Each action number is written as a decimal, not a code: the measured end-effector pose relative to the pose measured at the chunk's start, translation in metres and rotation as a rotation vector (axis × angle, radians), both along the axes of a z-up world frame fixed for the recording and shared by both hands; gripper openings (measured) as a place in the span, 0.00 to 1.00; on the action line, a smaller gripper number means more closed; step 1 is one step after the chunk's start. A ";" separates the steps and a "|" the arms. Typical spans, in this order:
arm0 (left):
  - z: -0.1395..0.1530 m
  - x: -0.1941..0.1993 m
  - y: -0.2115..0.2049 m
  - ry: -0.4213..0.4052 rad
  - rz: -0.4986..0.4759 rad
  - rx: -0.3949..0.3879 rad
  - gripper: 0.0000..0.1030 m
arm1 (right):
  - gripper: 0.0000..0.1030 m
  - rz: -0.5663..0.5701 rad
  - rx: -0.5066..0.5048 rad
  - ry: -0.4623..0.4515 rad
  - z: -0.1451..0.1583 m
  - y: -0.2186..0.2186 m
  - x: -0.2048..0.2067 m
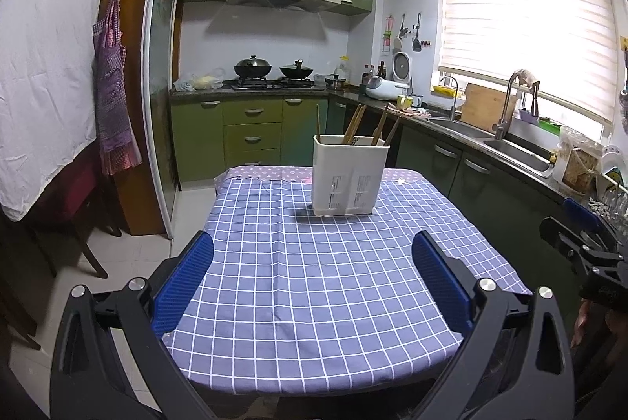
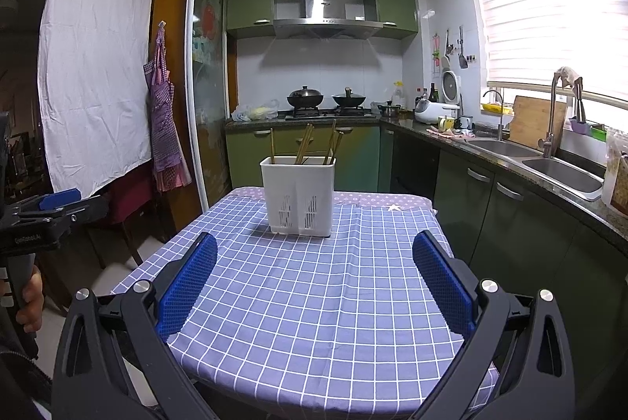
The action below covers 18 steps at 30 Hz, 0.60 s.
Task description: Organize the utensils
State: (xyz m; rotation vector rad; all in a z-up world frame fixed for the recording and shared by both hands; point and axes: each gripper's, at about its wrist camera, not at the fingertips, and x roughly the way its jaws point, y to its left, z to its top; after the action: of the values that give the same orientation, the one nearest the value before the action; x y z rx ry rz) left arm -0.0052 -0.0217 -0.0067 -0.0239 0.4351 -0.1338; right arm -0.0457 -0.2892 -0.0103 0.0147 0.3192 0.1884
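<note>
**White holder loaded, both grippers empty**

White plastic, slotted at the front, the holder [image 2: 298, 195] stands upright toward the far end of the worktop [image 2: 314, 302], which is covered in a blue checked cloth. Several wooden chopsticks [image 2: 304, 143] stand in it, leaning at different angles; a dark utensil seems to lie lower among them, too small to identify. No utensil lies loose on the cloth in either view.

Each gripper hovers at the near edge of the worktop, well apart from the holder. The left gripper [image 1: 313, 286] has its blue pads spread wide with nothing between them, and the right gripper [image 2: 315, 286] is likewise spread and empty.

This layout fits two stages: chopsticks already gathered into the holder with the sorting done, or a mixed holder waiting to be sorted by compartment. The pictures do not settle which.

Risks, as a judgement: the holder looks light and tall, so a sideways nudge from a gripper could tip it and scatter the chopsticks. The cloth could also drag or bunch under a pressing gripper and carry the holder with it. Thin, leaning sticks may slip between wide pads.
</note>
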 end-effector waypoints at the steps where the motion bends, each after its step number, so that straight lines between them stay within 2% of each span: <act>1: 0.000 0.000 0.000 0.000 0.001 0.003 0.93 | 0.95 0.001 -0.001 0.001 0.000 0.000 0.000; 11: 0.000 -0.002 0.004 -0.029 -0.007 -0.016 0.93 | 0.95 0.004 -0.001 0.006 -0.001 -0.001 0.002; 18: -0.002 0.006 0.011 -0.006 -0.004 -0.050 0.93 | 0.95 0.007 0.001 0.011 -0.002 -0.001 0.002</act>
State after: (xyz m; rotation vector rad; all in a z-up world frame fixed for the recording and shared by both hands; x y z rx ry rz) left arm 0.0003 -0.0108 -0.0088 -0.0713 0.4258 -0.1482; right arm -0.0433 -0.2898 -0.0123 0.0155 0.3299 0.1951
